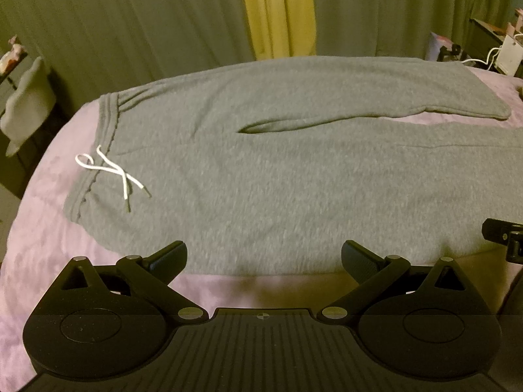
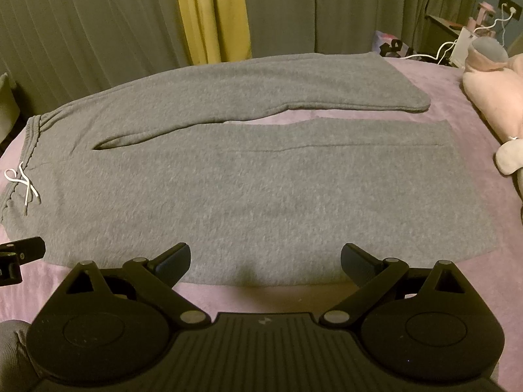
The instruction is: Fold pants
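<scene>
Above the near edge of a bed covered in a lilac blanket [image 2: 441,98], both grippers are held side by side. The left gripper [image 1: 264,259] is spread wide, its two black fingers well apart, and nothing is gripped or touched between them. The right gripper [image 2: 265,261] is likewise released, its jaws wide and empty, poised just over the near hem of the pants [image 2: 261,189]. In the left wrist view the right gripper's black tip is seen at the right border; in the right wrist view the left one's tip is seen at the left border.

The pants are laid flat across the blanket, waistband to the left and legs running to the right, the far leg angled slightly away so that a wedge of blanket is shown between the legs. The fabric is a heathered grey fleece, soft and matte. A ribbed elastic waistband [image 1: 106,130] is gathered at the left end, and a white drawstring [image 1: 111,173] is crossed over it. No writing or label can be read. Pleated grey-green curtains [image 2: 81,32] with a yellow panel [image 2: 212,13] are hung behind, and a pink plush [image 2: 493,91] is lying at the right.
</scene>
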Tool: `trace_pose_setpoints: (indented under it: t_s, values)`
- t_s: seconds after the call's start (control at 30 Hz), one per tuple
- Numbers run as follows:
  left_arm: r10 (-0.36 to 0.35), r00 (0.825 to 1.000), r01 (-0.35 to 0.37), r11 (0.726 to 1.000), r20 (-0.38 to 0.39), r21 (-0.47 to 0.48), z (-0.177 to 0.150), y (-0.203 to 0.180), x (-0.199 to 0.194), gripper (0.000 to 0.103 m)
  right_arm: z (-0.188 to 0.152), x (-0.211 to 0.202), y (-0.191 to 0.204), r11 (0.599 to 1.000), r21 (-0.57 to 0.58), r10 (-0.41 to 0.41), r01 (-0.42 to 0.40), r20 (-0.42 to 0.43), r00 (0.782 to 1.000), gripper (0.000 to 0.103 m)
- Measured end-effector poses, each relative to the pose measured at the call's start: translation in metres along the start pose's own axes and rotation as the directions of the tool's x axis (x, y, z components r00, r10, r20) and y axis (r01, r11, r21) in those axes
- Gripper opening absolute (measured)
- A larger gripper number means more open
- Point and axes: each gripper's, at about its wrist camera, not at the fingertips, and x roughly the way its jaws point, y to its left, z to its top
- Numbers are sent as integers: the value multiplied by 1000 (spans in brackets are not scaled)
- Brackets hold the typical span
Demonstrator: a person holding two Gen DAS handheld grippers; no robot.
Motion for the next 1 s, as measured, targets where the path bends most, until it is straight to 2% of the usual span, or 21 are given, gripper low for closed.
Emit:
trace_pose_setpoints:
  t_s: [1.0]
  values:
    - [-4, 1000, 4, 1000, -25, -24, 1, 3, 12, 103, -4, 13, -5, 999, 15, 31, -30, -26, 999, 99]
